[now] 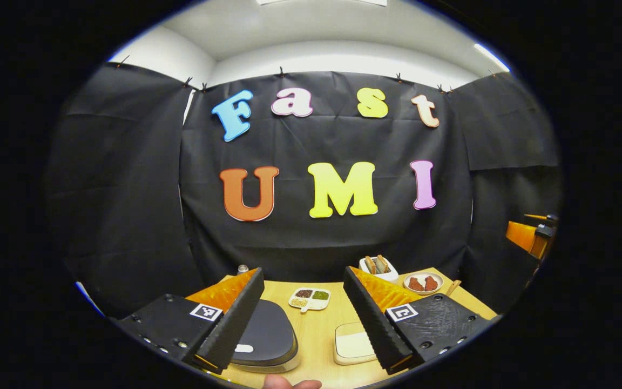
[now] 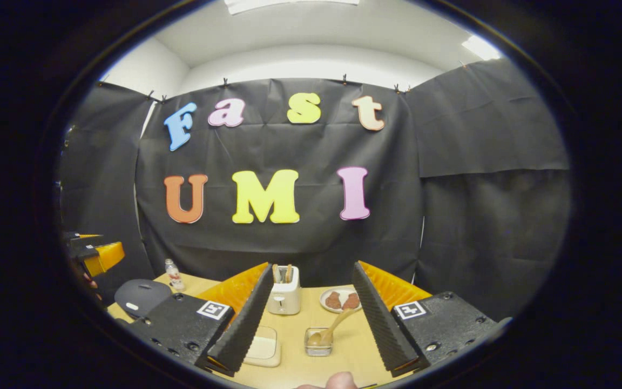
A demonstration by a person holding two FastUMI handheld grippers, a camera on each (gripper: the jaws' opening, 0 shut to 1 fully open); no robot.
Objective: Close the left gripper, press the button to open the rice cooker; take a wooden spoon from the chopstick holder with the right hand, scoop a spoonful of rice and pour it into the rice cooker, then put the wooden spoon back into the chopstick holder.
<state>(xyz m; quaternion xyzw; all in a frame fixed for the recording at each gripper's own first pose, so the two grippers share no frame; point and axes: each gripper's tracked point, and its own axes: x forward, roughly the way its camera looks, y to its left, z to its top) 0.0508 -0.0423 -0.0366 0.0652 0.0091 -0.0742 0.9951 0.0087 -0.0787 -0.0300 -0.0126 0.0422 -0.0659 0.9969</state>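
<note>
- Left gripper view: I'm holding my left tool above the counter, its two fingers spread wide apart, nothing between them.
- The rice cooker is sitting just below, partly behind the left finger, its dark lid down and a small pale button showing near the front edge.
- So I'm judging we're at the very first step: the cooker isn't open yet, and this tool must be brought together before it presses.
- Right gripper view: my right tool is also hanging with fingers parted, gripping nothing.
- Ahead of it, the wooden spoon is leaning in a small clear holder on the counter, handle tilted up to the right.
- A white toaster and a plate are standing farther back; the rice cooker is showing well off to the left.
- Next move, as I'm reading it: squeezing the left tool together, then lowering it onto that pale button. The right one is waiting on the spoon.
</note>
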